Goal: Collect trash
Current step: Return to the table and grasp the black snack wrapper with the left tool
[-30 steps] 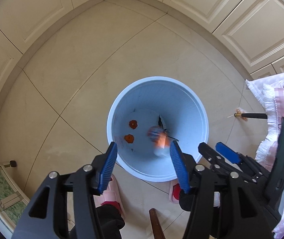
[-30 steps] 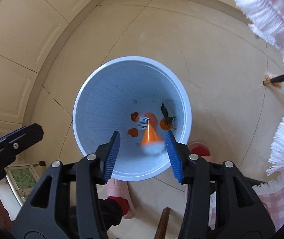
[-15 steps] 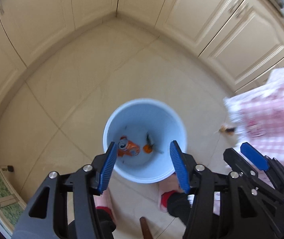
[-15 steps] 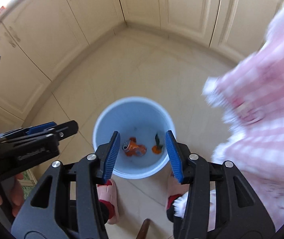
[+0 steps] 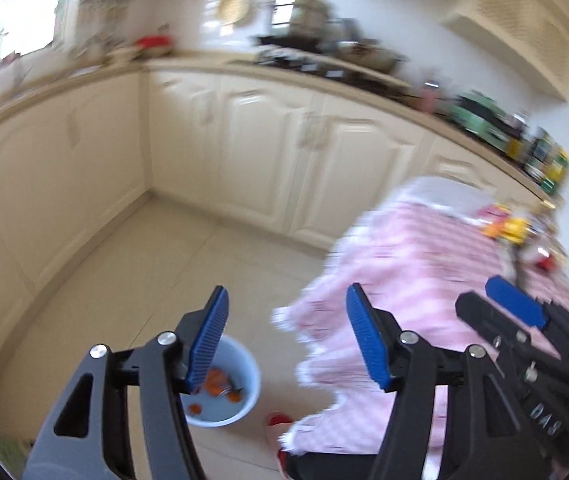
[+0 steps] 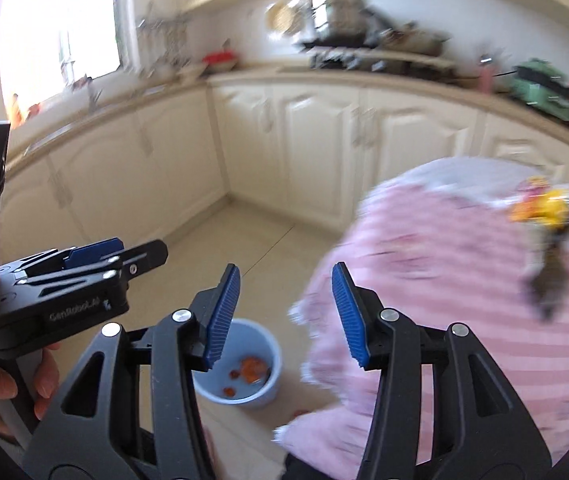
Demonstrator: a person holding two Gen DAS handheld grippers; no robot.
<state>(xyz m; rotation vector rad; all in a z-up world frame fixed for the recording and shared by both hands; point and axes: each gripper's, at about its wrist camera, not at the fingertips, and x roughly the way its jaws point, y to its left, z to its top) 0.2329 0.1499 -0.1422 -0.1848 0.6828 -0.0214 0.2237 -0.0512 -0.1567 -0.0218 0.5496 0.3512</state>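
A light blue bin (image 5: 244, 380) stands on the floor beside the table and holds an orange can (image 5: 216, 387) and orange peel bits; it also shows in the right wrist view (image 6: 268, 368). My left gripper (image 5: 286, 340) is open and empty, raised high above the bin. My right gripper (image 6: 284, 312) is open and empty too. Yellow and red trash (image 5: 508, 228) lies at the far side of the pink checked tablecloth (image 5: 416, 264); it also shows in the right wrist view (image 6: 540, 204), with a dark scrap (image 6: 548, 280) nearer.
Cream cabinets (image 5: 268, 152) line the walls under a worktop crowded with pots and bottles (image 5: 324, 52). The tiled floor (image 5: 172, 272) spreads between cabinets and table. A red slipper (image 5: 278, 420) lies by the bin. The left gripper body (image 6: 64, 292) shows at left.
The orange can dropped from the right gripper into the bin. Both grippers have risen and tilted up from looking down into the bin toward the kitchen and table. Frames are blurred by motion.
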